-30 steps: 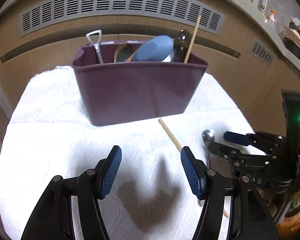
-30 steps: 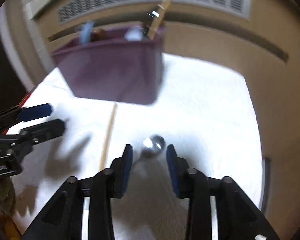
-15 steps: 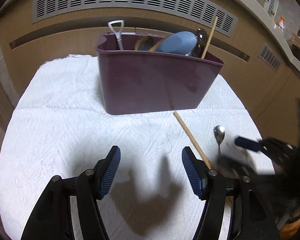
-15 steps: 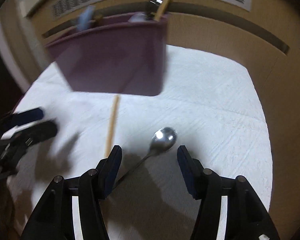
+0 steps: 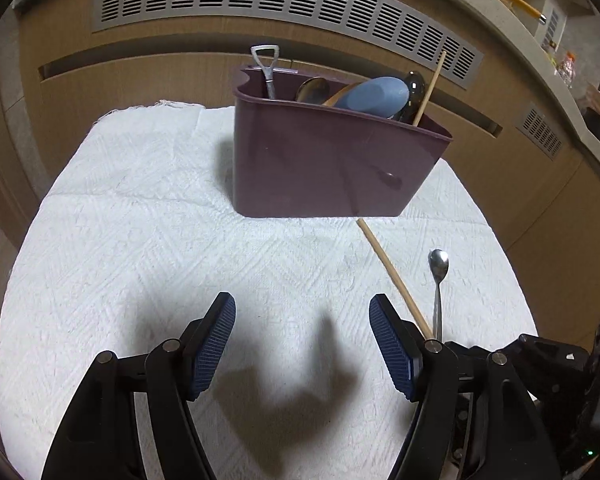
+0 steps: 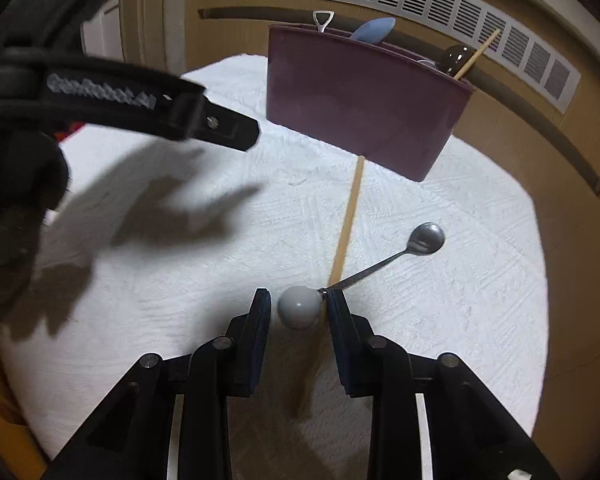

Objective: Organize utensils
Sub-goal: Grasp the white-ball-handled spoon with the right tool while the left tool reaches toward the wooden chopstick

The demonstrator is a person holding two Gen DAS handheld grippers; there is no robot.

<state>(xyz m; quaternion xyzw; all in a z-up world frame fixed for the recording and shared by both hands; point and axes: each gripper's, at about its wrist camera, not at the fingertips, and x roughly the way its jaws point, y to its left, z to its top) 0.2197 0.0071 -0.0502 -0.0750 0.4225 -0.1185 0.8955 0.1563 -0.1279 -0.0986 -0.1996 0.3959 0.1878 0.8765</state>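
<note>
A purple utensil bin (image 5: pixel 332 168) stands at the back of a white cloth (image 5: pixel 140 240), with several utensils upright in it. In front of it lie a wooden chopstick (image 6: pixel 348 216) and a slim metal spoon (image 6: pixel 424 238) whose handle ends in a grey ball (image 6: pixel 300 306). My right gripper (image 6: pixel 298 300) straddles that ball. Its jaws are closing; the right pad is at the ball and a thin gap shows on the left. My left gripper (image 5: pixel 302 308) hovers open over bare cloth, left of the chopstick (image 5: pixel 392 272) and spoon (image 5: pixel 438 268), holding nothing.
A brown cabinet front with a slotted vent (image 5: pixel 260 0) rises right behind the cloth. The left gripper's finger (image 6: pixel 220 124) reaches in from the left of the right wrist view. The cloth's edge (image 6: pixel 540 280) drops off at the right.
The right gripper drew back along the spoon from its bowl to the ball end, rolled, and narrowed its jaws around the ball. The left gripper drifted leftward, jaws a little wider.
</note>
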